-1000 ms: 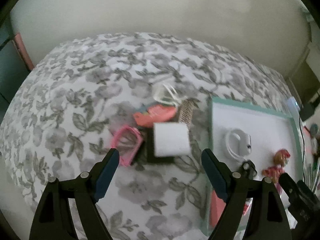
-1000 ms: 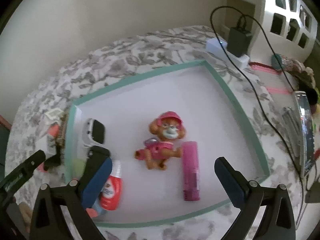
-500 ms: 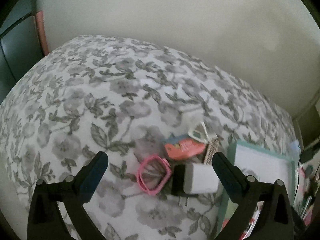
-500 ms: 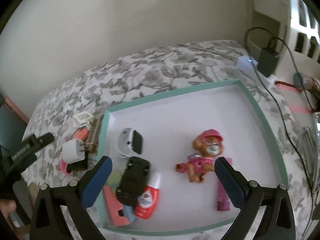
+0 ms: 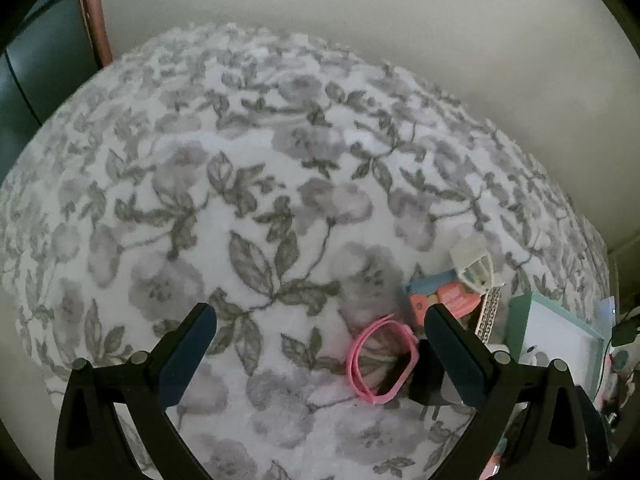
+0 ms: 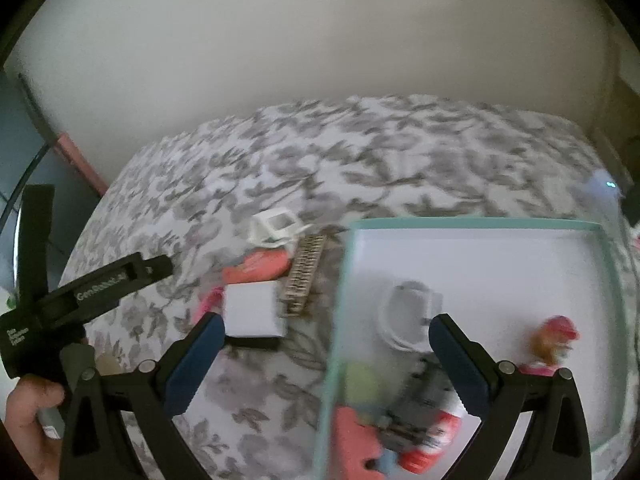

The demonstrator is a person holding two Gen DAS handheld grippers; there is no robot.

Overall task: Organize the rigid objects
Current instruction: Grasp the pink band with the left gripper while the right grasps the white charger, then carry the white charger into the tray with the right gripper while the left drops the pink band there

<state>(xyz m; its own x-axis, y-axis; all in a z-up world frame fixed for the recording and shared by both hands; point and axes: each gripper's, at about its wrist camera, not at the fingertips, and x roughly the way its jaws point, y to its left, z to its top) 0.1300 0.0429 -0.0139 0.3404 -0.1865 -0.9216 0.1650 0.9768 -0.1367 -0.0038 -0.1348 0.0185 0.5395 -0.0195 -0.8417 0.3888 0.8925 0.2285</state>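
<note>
Toys wait beside the tray (image 6: 520, 225); both grippers, left (image 5: 320, 344) and right (image 6: 322, 354), spread wide, hold nothing; next, grab the white block (image 6: 252, 314).

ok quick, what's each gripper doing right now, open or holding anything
left gripper: open, jaws have just been opening, nothing between them.
right gripper: open, holding nothing.

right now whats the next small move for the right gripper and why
Probably ease the right gripper left and down onto the white cube. Its jaws are open and empty, and the cube still lies on the floral cloth, outside the teal-rimmed tray.
</note>
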